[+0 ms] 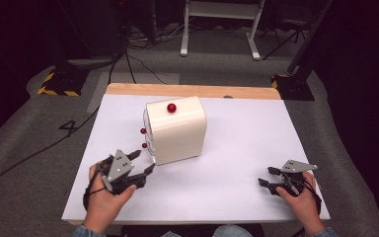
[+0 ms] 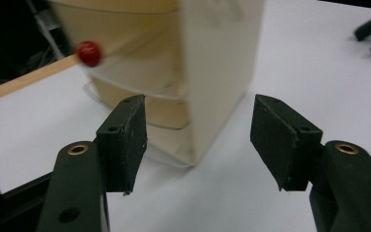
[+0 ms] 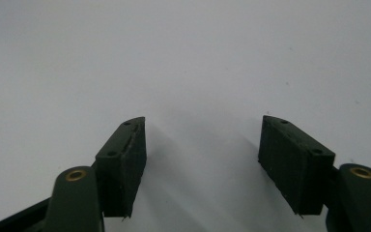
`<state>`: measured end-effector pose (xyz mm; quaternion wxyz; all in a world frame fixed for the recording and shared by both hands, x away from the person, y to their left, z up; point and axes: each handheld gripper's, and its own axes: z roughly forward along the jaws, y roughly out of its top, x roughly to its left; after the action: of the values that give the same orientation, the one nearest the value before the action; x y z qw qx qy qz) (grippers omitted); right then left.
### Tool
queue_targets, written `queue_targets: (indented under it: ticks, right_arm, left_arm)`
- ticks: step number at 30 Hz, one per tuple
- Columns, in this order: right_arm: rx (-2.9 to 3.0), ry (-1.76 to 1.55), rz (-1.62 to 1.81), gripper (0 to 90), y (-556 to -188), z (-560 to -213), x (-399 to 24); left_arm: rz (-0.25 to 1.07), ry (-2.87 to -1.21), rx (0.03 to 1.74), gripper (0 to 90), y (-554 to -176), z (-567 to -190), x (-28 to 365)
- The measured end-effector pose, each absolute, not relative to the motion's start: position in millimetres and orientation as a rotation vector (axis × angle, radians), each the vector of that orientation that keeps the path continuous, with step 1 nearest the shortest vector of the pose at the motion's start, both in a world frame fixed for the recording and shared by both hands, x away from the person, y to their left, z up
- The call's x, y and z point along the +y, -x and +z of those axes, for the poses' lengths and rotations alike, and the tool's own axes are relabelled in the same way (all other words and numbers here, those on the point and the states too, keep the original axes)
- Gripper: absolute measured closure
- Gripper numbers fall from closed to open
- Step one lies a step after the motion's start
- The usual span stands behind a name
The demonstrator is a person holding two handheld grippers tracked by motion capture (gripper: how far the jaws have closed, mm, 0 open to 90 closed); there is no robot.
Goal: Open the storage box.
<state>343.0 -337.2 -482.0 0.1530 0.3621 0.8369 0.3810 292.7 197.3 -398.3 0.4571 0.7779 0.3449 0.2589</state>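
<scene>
A cream box-shaped small drawer unit point(image 1: 176, 129) stands in the middle of the white table point(image 1: 237, 148). It has a red knob on top point(image 1: 171, 107) and two red knobs point(image 1: 143, 131) on its left face. My left gripper point(image 1: 144, 162) is open just in front of the unit's lower left corner, held by a hand. In the left gripper view the unit point(image 2: 188, 72) fills the space ahead of the open gripper point(image 2: 198, 140), with one red knob point(image 2: 88, 52) at upper left. My right gripper point(image 1: 267, 177) rests open near the table's front right, over bare tabletop point(image 3: 183, 63).
A wooden strip point(image 1: 192, 90) runs along the table's far edge. Beyond it lie grey carpet, cables, black stands with yellow-striped bases point(image 1: 59, 84) and a white desk frame point(image 1: 222, 29). The other gripper's jaws show at the upper right of the left gripper view.
</scene>
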Motion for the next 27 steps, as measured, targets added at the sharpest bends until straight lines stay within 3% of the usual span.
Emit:
queue_targets:
  ticks: [6, 13, 27]
  right_arm:
    - [2.392, -1.025, 1.090, 34.6, -341.6, -482.9, -336.5]
    - [2.390, -1.026, 1.090, 34.6, -341.2, -483.1, -336.4]
    - [2.386, -1.020, 1.089, 34.5, -340.7, -483.4, -336.2]
  left_arm:
    - [0.706, -1.861, 0.969, 35.0, -317.2, -396.0, 238.5]
    - [0.754, -1.779, 1.076, 36.0, -360.8, -401.8, 258.0]
    - [0.773, -1.742, 0.948, 38.9, -453.3, -434.5, 249.1]
